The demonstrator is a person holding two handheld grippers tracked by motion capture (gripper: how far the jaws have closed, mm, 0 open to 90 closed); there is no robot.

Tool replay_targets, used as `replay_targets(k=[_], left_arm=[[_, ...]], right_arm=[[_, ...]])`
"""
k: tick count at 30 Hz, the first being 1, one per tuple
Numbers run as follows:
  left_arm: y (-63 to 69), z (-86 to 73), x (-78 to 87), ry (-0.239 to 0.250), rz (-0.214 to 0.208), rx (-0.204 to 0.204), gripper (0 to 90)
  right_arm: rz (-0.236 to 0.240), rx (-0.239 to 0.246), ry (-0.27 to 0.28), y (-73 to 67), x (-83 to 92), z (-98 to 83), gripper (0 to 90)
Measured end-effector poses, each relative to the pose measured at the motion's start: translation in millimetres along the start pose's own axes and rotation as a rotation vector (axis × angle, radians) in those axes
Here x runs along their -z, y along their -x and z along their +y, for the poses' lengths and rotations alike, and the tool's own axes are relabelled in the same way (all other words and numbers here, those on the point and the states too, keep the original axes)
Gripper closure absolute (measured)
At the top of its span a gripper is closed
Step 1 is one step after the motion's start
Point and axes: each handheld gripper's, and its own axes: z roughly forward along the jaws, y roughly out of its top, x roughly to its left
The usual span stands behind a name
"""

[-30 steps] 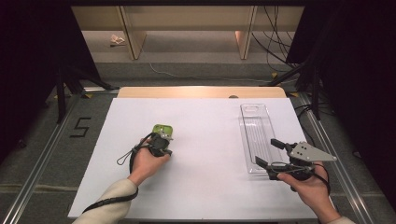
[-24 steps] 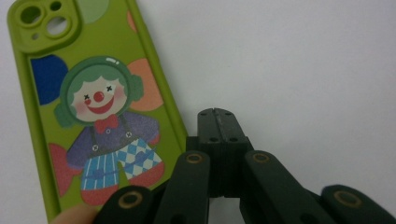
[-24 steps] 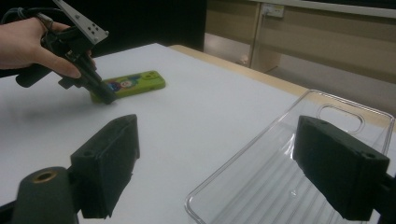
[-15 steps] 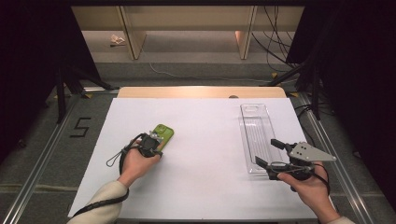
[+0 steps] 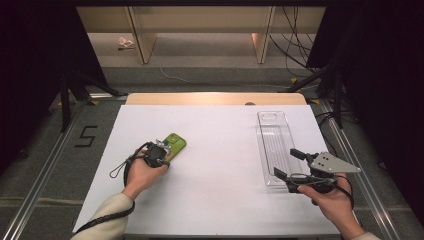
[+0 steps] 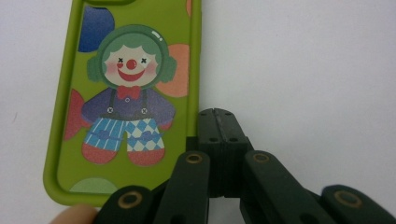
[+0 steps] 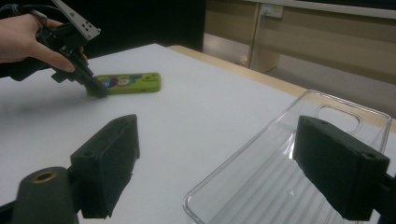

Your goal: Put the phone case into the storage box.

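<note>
Green rubbery phone case with a clown print (image 6: 126,93) flat on white table (image 5: 220,150), left gripper (image 6: 215,116) jaws pressed together, empty, touching the case's edge, right gripper (image 7: 219,168) jaws wide, empty, by clear plastic tray (image 7: 280,177), well apart from the case

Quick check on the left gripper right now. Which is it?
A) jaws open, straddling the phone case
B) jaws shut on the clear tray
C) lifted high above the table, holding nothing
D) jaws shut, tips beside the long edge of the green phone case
D: in the left gripper view the left gripper has its jaws pressed together, with the tips beside the long edge of the green phone case, nothing between them.
</note>
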Motion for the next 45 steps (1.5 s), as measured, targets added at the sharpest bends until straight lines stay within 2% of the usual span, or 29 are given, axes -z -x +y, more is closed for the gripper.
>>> replay_targets(k=[5,6,9,11,12,13,14,15,16,17,19,24,28,30,33,35,36,41,45], left_arm=[[-2.4,4.3,7.9,0.001,-0.041,0.027,85.5],[-2.2,6.9,12.0,0.018,-0.057,0.03,82.6],[-3.8,13.6,16.3,0.03,-0.055,0.03,74.4],[-5.2,16.6,17.1,0.018,-0.054,0.031,66.3],[-6.9,19.6,17.3,0.008,-0.061,0.034,66.3],[-8.6,22.6,17.1,0.001,-0.066,0.038,61.8],[-11.7,27.7,15.7,-0.011,-0.064,0.042,53.4],[-11.7,27.7,15.7,-0.011,-0.064,0.042,49.1],[-15.3,31.2,13.4,-0.035,-0.086,0.046,45.0],[-17.1,32.3,12.5,-0.042,-0.088,0.05,41.5],[-18.6,33.2,11.7,-0.041,-0.085,0.054,34.8],[-27.2,38.3,7.9,-0.083,-0.053,0.039,16.7],[-31.0,42.4,5.5,-0.095,-0.041,0.026,11.0],[-34.3,46.3,-0.1,-0.135,-0.046,0.012,5.8],[-36.9,49.8,-3.9,-0.152,-0.03,0.013,2.8],[-38.1,50.7,-5.2,-0.161,-0.032,0.007,2.1],[-39.6,51.8,-8.0,-0.181,-0.032,-0.006,1.6],[-42.4,52.6,-15.2,-0.203,-0.039,-0.04,1.5],[-46.3,52.7,-18.7,-0.218,-0.04,-0.046,1.5]], right_arm=[[0.001,0.003,0.004,0.1,0.1,0.3,15.8],[0.001,0.001,0.001,0.1,-0.3,-0.1,15.8],[0.0,0.0,0.0,0.2,-0.7,-0.1,15.8],[0.001,0.002,0.0,0.0,-0.5,0.3,15.8],[0.001,0.002,0.0,0.0,-0.5,0.3,15.8],[-0.001,0.002,0.001,0.0,-0.4,0.4,15.8],[-0.004,0.001,0.002,0.3,-0.5,0.5,15.8],[-0.004,0.001,0.002,0.3,-0.5,0.5,15.8],[-0.004,-0.002,-0.001,0.8,-0.4,0.3,15.8],[-0.006,-0.003,-0.001,1.1,-0.4,0.2,15.9],[-0.007,-0.004,0.0,1.3,-0.3,0.2,15.8],[-0.008,-0.006,0.004,1.8,0.3,0.5,15.8],[-0.011,-0.007,0.005,2.3,0.3,0.4,15.8],[-0.013,-0.004,0.005,2.6,0.3,0.4,15.8],[-0.014,-0.004,0.005,2.9,0.7,0.3,15.8],[-0.016,-0.008,0.005,3.1,0.8,0.3,15.8],[-0.016,-0.009,0.004,3.3,0.7,0.2,15.8],[-0.016,-0.006,0.006,3.3,0.9,0.4,15.8],[-0.016,-0.008,0.004,3.3,0.8,0.2,15.8]])
